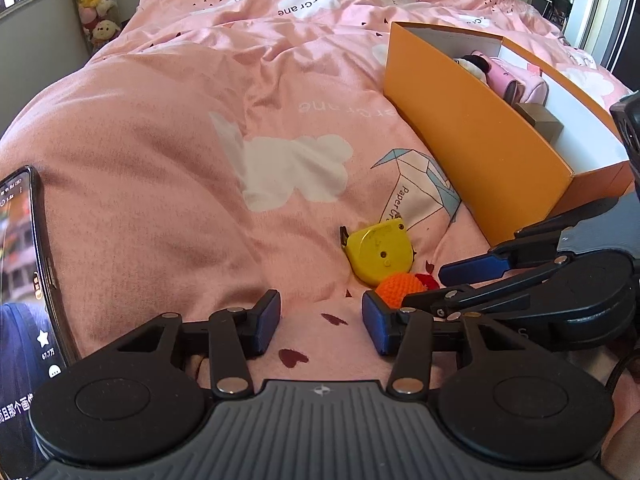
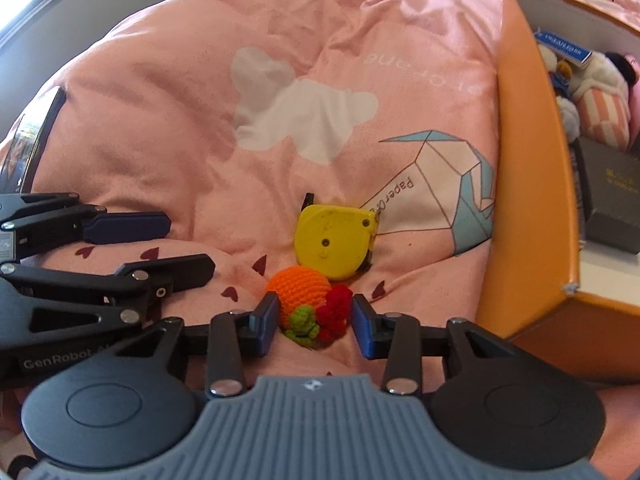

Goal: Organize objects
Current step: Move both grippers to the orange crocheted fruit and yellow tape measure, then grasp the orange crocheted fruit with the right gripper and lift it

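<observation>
A crocheted toy (image 2: 304,300) with an orange ball, red and green bits lies on the pink bedspread (image 2: 200,120). My right gripper (image 2: 314,320) has it between its blue pads, which touch both sides. Just beyond it lies a yellow tape measure (image 2: 334,242), flat and touching the toy. In the left wrist view the toy (image 1: 400,285) and tape measure (image 1: 378,254) sit right of my left gripper (image 1: 320,320), which is open and empty over the bedspread. The right gripper (image 1: 430,286) reaches in from the right; the left gripper (image 2: 188,244) shows at the left of the right wrist view.
An open orange box (image 1: 472,132) stands on the bed to the right, holding a pink pouch (image 1: 516,80), plush items and a dark box (image 2: 612,196). A lit phone (image 1: 28,264) lies at the left edge. Plush toys (image 1: 96,0) pile in the far corner.
</observation>
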Tool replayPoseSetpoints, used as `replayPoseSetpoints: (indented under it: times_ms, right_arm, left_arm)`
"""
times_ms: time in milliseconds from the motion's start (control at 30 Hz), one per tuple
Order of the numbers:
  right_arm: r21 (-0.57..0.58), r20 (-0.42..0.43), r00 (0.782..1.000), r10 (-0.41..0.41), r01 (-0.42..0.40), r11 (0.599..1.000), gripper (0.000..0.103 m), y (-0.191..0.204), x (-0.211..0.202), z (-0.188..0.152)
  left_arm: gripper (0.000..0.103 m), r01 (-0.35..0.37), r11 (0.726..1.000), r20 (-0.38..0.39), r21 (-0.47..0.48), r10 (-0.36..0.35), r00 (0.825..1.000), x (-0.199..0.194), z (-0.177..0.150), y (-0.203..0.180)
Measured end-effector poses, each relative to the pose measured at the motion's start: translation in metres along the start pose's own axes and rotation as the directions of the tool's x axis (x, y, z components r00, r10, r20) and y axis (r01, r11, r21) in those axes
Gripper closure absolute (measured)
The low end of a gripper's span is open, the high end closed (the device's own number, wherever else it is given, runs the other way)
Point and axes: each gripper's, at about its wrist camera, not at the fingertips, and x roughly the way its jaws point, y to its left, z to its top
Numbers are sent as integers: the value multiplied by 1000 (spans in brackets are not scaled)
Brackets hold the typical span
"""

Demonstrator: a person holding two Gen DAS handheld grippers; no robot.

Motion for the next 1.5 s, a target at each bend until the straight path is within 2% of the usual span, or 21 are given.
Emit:
replayPoseSetpoints:
  times_ms: [167, 400, 633, 833, 933, 1100, 1167, 1333, 1500]
  right_arm:
    - [30, -24, 998, 53, -52, 998, 56, -5, 8, 1]
    - [112, -63, 989, 131, -124, 986, 50, -16, 24, 2]
    - [94, -52, 992, 119, -114, 989, 55, -15, 26, 3]
    - [28, -23, 997, 79, -78, 997, 56, -6, 21, 6]
    - [-37, 9, 999, 42, -42, 998, 58, 3, 13, 8]
    - [-171, 112, 993, -25, 44, 984, 61, 21, -17, 4]
    - [-199, 159, 986, -39, 71, 977, 61, 22, -31, 2]
    - [-237, 250, 966, -61, 122, 964, 62, 21, -58, 5]
    - [-217, 343, 937, -68, 150, 965, 62, 10, -92, 13]
  left_arm:
    - [50, -14, 999, -34, 45, 15, 999, -1, 1, -5]
    - [50, -27, 998, -63, 53, 30, 998, 7, 2, -6]
    - [50, -21, 998, -65, 52, 24, 998, 8, 3, -5]
    - [50, -17, 998, -53, 61, 20, 998, 2, 3, -7]
    - [50, -13, 997, -42, 78, 16, 999, -3, 3, -9]
    - [46, -6, 995, -32, 97, 9, 999, -12, 5, -9]
    - [43, -3, 996, -20, 93, 5, 1000, -16, 7, -9]
    - [42, 0, 995, 18, 98, -1, 1000, -19, 16, -15]
    - [41, 39, 998, 28, 58, -41, 999, -18, 30, -17]
